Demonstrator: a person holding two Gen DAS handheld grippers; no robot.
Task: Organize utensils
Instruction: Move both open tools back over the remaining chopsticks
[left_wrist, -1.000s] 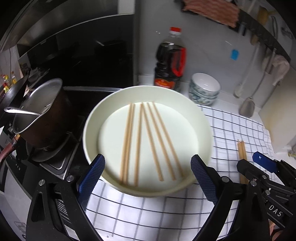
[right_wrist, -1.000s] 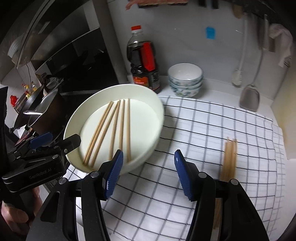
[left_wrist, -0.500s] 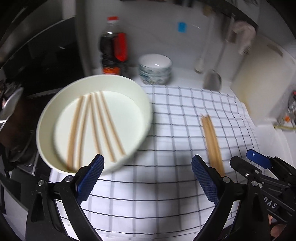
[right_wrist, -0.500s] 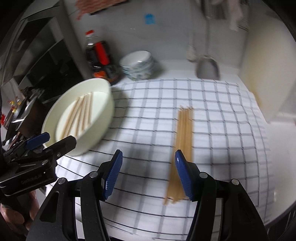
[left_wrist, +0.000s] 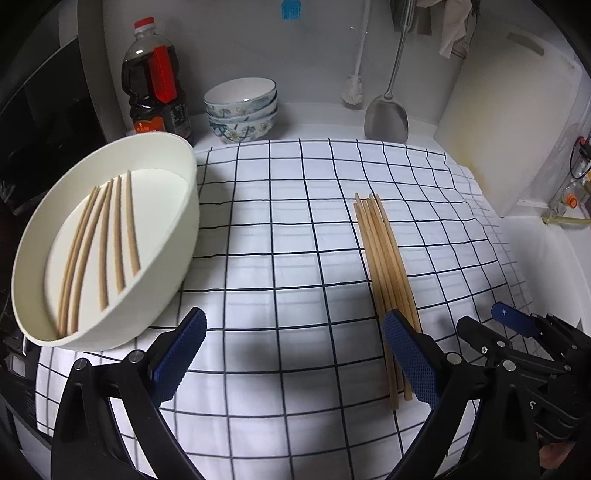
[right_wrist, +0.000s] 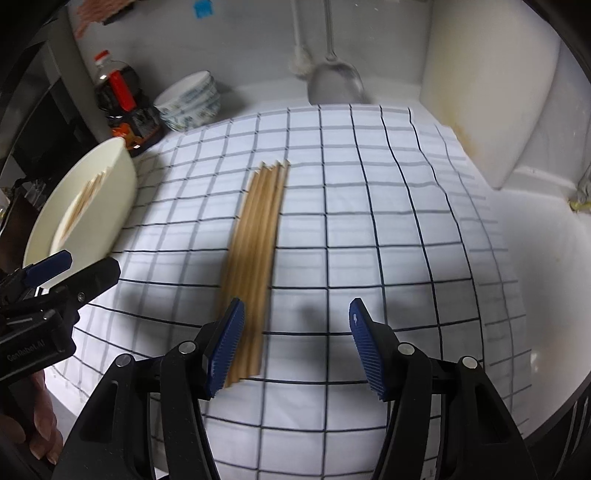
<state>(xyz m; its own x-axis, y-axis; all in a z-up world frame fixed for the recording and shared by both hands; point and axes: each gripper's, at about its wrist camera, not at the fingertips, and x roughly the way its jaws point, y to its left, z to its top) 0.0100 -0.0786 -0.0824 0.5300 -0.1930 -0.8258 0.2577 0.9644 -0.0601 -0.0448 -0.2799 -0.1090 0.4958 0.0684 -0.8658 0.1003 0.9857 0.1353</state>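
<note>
Chopstick bundle (right_wrist: 255, 254) — beside left blue pad, outside jaws

Left gripper (left_wrist: 291, 354) blue-padded fingers (left_wrist: 177, 354) spread wide over white black-grid cloth (left_wrist: 295, 229), nothing between. Bundle of wooden chopsticks (left_wrist: 384, 258) lies beside the right-hand finger. Round white basin (left_wrist: 184, 229) at left holds five loose wooden chopsticks (left_wrist: 103, 243). Right gripper (left_wrist: 517, 343) lower right.

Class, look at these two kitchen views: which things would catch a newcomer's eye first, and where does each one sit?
A bundle of wooden chopsticks lies on the checked cloth, just ahead of the two open claws. At the cloth's left edge stands a big white bowl with five more chopsticks spread inside. Behind it, by the wall, a dark sauce bottle stands beside stacked patterned bowls.
</note>
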